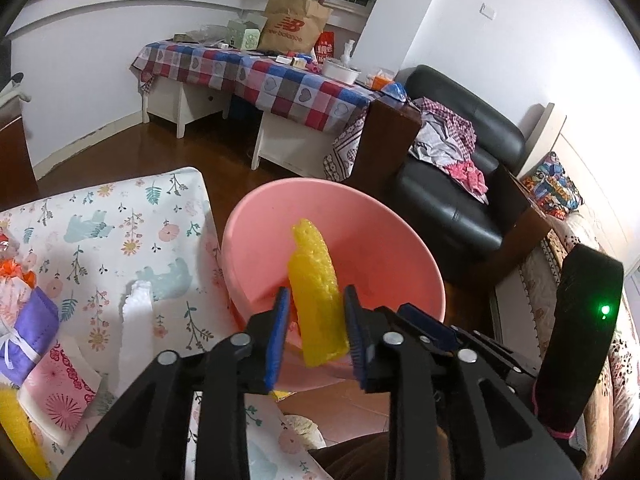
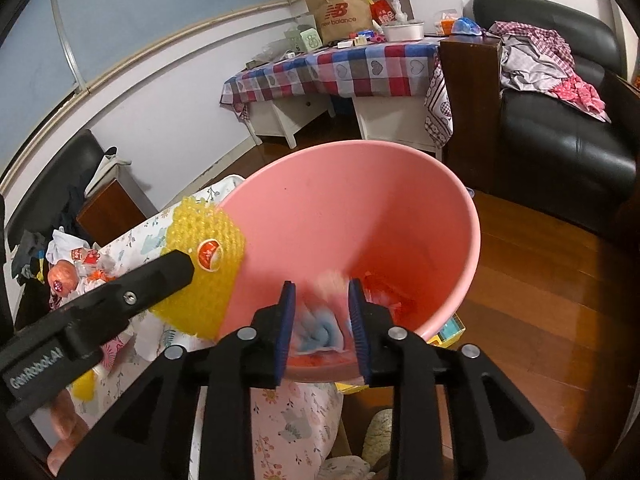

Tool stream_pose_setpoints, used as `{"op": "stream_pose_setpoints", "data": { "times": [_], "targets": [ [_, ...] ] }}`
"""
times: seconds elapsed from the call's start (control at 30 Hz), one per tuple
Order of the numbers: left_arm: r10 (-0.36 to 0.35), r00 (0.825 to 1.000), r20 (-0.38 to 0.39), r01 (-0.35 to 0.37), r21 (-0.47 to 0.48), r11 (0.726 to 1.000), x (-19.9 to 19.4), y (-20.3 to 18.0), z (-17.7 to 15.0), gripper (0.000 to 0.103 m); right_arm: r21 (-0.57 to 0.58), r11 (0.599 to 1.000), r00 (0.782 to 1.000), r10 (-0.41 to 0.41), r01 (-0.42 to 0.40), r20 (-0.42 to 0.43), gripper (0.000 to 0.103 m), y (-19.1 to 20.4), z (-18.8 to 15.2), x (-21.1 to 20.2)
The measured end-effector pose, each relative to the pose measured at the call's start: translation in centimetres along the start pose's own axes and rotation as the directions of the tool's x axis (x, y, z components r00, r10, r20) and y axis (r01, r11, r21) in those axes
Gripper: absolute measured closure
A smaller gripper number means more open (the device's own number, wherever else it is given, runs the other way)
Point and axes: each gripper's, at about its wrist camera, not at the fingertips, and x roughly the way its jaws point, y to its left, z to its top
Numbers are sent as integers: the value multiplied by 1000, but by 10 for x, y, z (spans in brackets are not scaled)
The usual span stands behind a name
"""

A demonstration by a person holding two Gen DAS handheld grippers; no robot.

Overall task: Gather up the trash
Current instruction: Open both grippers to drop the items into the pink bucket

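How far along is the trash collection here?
Done: orange scraps lie in the pink bin. In hand: the left hand-held gripper holds yellow foam netting over it; the right hand-held gripper has a blurred crumpled tissue between its fingers. Left: wrappers on the table.

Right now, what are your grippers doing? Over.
Left gripper shut on yellow foam net at pink bin. Right gripper: grip unclear, blurred wrapper between fingers. Path clear.

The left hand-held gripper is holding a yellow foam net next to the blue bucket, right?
Not quite: the bucket is pink, not blue, as the left wrist view shows. The rest holds. The left hand-held gripper is holding a yellow foam net next to it, and the right wrist view shows the same net beside the bucket's rim.
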Motion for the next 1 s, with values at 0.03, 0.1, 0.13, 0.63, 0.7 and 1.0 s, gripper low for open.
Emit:
{"op": "stream_pose_setpoints", "data": {
  "times": [0.03, 0.1, 0.13, 0.63, 0.7, 1.0],
  "targets": [
    [0, 1000, 4, 0, 0, 1000, -2, 0, 0, 74, 2, 1000, 1000, 0, 0, 2, 74, 0, 0, 0],
    [-3, 1000, 10, 3, 1, 1000, -5, 0, 1, 71, 4, 1000, 1000, 1, -1, 5, 74, 0, 0, -1],
    [-6, 1000, 15, 6, 2, 1000, -7, 0, 2, 69, 4, 1000, 1000, 1, -1, 6, 74, 0, -1, -1],
    [92, 995, 48, -92, 13, 996, -53, 16, -13, 65, -56, 996, 997, 77, -76, 15, 74, 37, -16, -27],
    [120, 991, 55, -122, 26, 992, -63, 21, -20, 65, -74, 992, 995, 98, -97, 7, 74, 47, -19, -30],
    [253, 966, 50, -253, 9, 967, -115, 72, -58, 59, -153, 975, 986, 160, -164, -38, 74, 95, -37, -35]
  ]
}}
